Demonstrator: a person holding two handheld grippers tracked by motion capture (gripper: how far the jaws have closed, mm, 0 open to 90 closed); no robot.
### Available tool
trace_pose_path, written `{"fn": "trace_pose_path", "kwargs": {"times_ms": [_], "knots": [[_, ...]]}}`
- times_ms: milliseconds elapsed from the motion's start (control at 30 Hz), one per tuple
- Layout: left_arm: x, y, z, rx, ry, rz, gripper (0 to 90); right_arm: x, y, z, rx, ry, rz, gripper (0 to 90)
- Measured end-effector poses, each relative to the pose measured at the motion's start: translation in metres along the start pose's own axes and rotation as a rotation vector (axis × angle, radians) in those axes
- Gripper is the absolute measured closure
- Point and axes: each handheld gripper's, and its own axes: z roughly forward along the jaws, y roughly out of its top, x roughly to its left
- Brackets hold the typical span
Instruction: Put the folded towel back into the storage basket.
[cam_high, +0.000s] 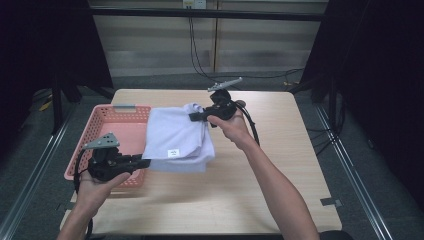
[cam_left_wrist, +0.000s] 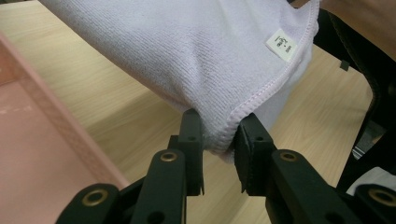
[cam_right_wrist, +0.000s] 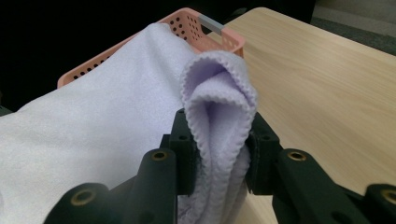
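Frame centre: lavender towel (cam_high: 175, 137) held off table (cam_high: 250, 190). Left gripper (cam_left_wrist: 218, 140) and right gripper (cam_right_wrist: 218, 140) each clamped on a hem; pink basket (cam_high: 112, 125) at left.

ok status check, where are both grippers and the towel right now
Left gripper shut on towel corner; right gripper shut on bunched far edge. Towel held up between them, beside pink basket. Nothing in the way.

L gripper (cam_high: 142, 162) & R gripper (cam_high: 194, 117) both clamped, fingers (cam_left_wrist: 192, 140) closed, forearms extended.
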Motion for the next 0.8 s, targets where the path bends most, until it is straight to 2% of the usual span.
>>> {"fn": "trace_pose_path", "kwargs": {"times_ms": [100,600,800], "knots": [[0.005,-0.001,-0.009,-0.022,0.020,0.002,74.4,0.003,0.009,0.007,0.003,0.007,-0.010,69.6],[0.031,-0.009,-0.050,-0.072,0.075,-0.050,74.9,0.022,0.050,0.046,0.013,0.054,-0.029,69.8],[0.045,-0.015,-0.068,-0.073,0.110,-0.072,75.0,0.032,0.065,0.068,0.021,0.065,-0.025,69.8]]}}
